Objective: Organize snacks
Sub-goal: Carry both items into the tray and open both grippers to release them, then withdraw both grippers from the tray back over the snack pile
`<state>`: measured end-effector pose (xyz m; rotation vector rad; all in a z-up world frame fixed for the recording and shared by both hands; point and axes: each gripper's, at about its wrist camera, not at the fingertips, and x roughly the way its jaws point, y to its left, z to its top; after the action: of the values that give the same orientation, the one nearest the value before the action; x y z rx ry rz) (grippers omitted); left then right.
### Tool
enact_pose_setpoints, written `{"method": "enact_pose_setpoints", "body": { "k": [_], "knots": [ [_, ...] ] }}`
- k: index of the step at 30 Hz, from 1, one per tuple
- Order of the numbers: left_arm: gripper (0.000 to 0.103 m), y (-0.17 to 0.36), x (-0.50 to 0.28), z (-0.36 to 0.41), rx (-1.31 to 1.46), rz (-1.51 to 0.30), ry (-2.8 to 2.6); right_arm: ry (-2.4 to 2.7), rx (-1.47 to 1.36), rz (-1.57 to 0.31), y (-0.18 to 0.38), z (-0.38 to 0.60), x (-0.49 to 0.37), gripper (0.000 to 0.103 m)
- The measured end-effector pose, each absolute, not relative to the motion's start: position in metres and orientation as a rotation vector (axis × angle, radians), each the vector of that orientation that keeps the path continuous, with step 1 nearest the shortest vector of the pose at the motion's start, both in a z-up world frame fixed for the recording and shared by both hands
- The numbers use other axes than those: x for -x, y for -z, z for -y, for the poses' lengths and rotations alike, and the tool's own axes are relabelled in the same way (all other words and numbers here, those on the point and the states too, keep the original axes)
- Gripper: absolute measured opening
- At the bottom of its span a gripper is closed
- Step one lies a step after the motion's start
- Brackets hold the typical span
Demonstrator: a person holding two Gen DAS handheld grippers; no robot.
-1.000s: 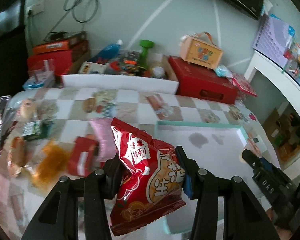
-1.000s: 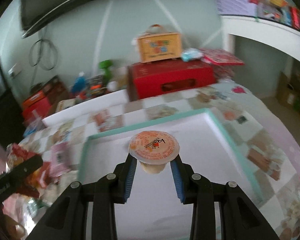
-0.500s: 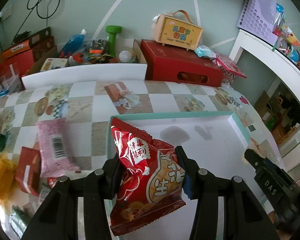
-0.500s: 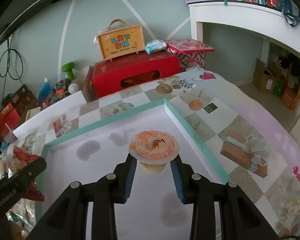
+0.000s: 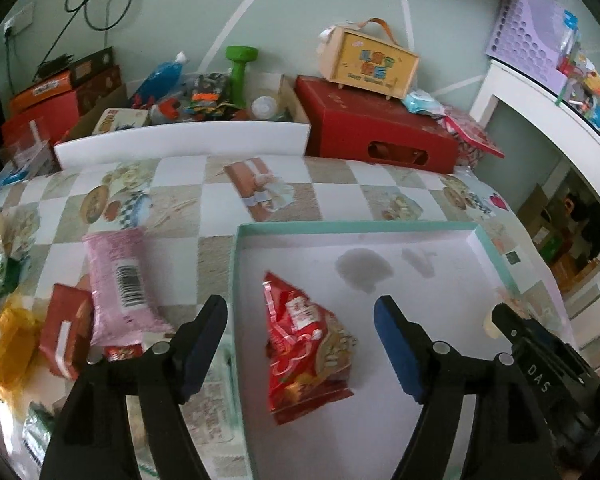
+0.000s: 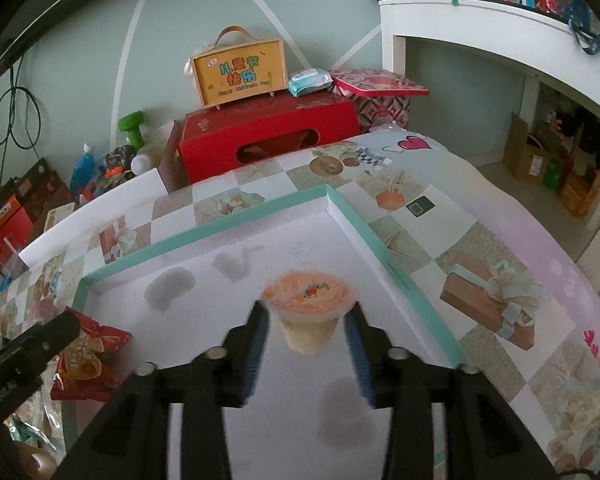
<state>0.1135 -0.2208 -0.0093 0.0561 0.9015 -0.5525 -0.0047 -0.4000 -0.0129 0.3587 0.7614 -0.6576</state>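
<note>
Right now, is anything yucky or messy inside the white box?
Yes. The white box has grey stains on its floor: two near the back and one near the front. They look like marks from something wet. The red snack bag and the jelly cup look undamaged.

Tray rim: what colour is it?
Teal rim, white inside; clearest in the right wrist view.

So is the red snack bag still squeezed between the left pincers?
No, the red bag lies in the tray, clear of the opening left gripper.
</note>
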Motion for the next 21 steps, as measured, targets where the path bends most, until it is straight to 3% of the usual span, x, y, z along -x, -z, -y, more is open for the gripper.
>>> {"method": "enact_pose_setpoints", "body": {
  "k": [2, 8, 21],
  "knots": [
    [0.085, 0.009, -0.114, 0.216, -0.055, -0.9, 0.534, 0.665, -0.354, -0.757, 0.012, 0.399, 0.005, 0.086],
    [0.097, 0.008, -0.115, 0.199, -0.049, -0.885, 0.456, 0.668, -0.327, -0.76, 0.009, 0.397, 0.005, 0.103],
    [0.098, 0.016, -0.11, 0.185, -0.2, -0.832, 0.307, 0.677, -0.255, -0.777, 0.01, 0.392, 0.003, 0.103]
  ]
}}
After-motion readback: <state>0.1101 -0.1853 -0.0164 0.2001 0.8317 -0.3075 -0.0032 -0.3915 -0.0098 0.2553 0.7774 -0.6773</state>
